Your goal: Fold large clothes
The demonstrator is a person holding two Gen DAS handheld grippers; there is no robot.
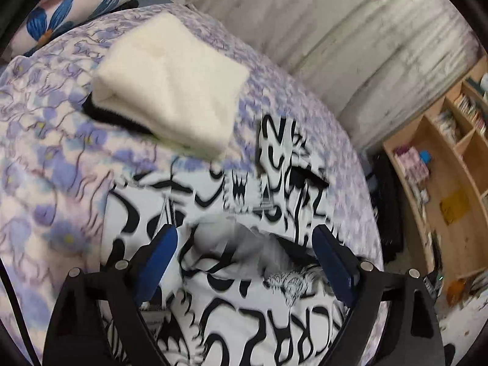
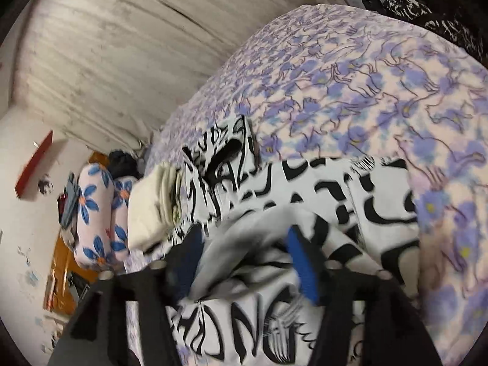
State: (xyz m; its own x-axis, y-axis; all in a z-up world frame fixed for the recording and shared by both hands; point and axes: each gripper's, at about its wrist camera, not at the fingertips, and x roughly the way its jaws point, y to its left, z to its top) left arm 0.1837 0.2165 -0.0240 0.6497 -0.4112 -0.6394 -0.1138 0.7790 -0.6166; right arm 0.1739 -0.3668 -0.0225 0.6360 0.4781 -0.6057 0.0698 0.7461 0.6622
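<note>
We hold two grippers over a white garment with black lettering point(image 1: 244, 311), spread across the lower centre of both frames on a purple floral bedspread point(image 1: 45, 183). The left gripper point(image 1: 244, 244) is spread wide, grasping nothing. The right gripper point(image 2: 244, 244) straddles a raised fold; we cannot tell whether it grips. A folded cream stack point(image 1: 170, 82) lies upper left.
</note>
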